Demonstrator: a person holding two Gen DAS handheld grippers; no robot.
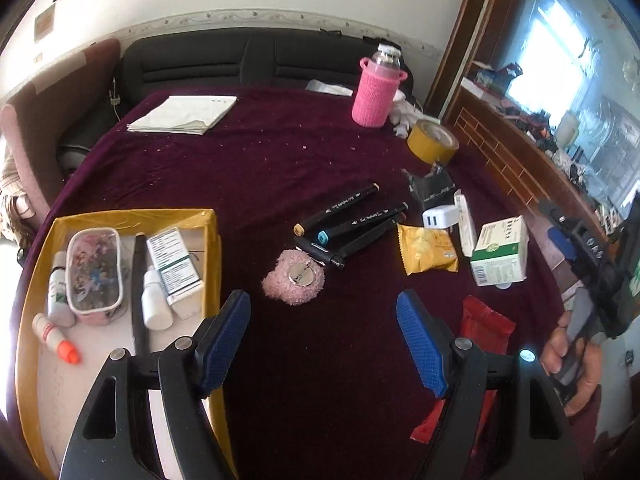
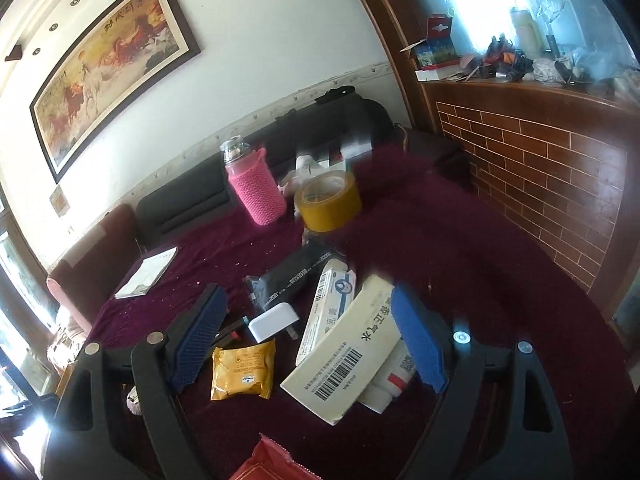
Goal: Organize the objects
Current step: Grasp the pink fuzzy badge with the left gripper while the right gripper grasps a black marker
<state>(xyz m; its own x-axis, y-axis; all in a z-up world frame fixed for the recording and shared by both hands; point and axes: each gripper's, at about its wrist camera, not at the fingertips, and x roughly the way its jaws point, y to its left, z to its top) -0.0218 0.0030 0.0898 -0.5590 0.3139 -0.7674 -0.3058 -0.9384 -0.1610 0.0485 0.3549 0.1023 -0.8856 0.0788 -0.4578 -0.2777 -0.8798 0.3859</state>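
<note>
Gaping, both jaws hold nothing above a white barcoded medicine box (image 2: 348,344)

Room fittings, as seen:
- Wall (image 2: 248,28): white, with a patterned border strip (image 1: 256,20) low down.
- Framed painting (image 2: 108,64): horses, dark wood frame, hung on the white wall.
- Sofa (image 1: 240,60): black, padded back, set against the wall behind the counter.
- Armchair (image 1: 60,92): dusty pink, at the left end.
- Counter (image 1: 248,160): covered in a dark maroon cloth flecked with pale crumbs.
- Partition (image 2: 532,168): brown brick-pattern panel under a wooden ledge (image 2: 520,88) crowded with small clutter.
- Window (image 1: 548,68): bright daylight, overexposed, behind the ledge.
</note>
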